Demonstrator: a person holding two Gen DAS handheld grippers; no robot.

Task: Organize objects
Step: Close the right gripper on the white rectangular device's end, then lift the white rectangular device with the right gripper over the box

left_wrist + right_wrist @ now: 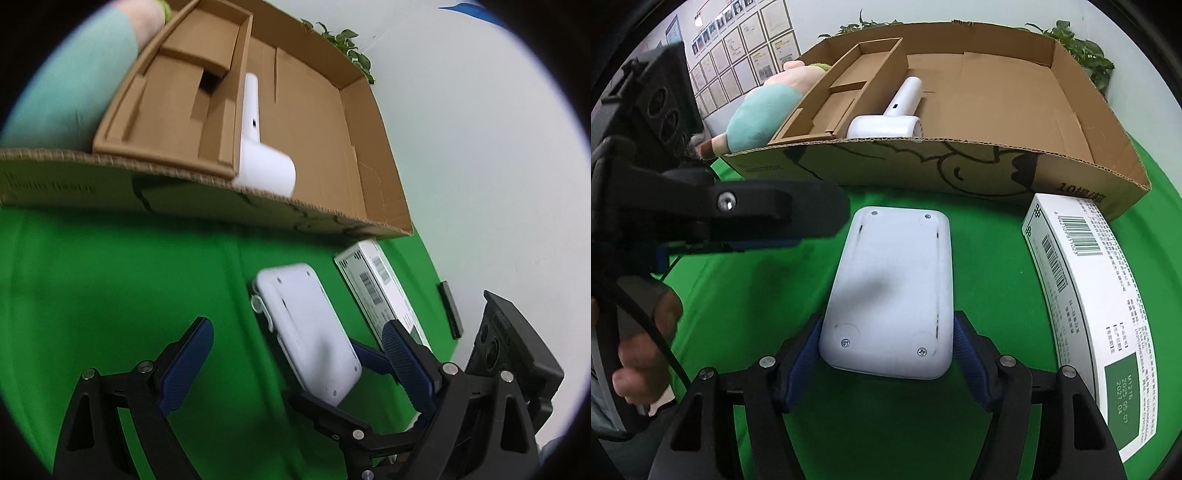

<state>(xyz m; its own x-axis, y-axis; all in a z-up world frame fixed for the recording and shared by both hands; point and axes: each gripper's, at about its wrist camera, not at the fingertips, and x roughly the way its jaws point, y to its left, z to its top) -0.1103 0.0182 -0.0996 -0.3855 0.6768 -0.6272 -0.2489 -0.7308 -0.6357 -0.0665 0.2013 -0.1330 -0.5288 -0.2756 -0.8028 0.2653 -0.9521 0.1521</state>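
right gripper (886, 354) clamped the near end of the white device (894, 288) lying face down on the green cloth (990, 280), likely bound for the cardboard box (997, 107); left gripper (295, 365) hung open alongside.

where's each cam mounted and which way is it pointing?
Left wrist: on the left tongs, aimed down at the green cloth and cardboard box; own open fingers and the right tongs show.
Right wrist: on the right tongs, shut on the white device; a hand shows.
Shared: device, box, hair dryer, white carton.
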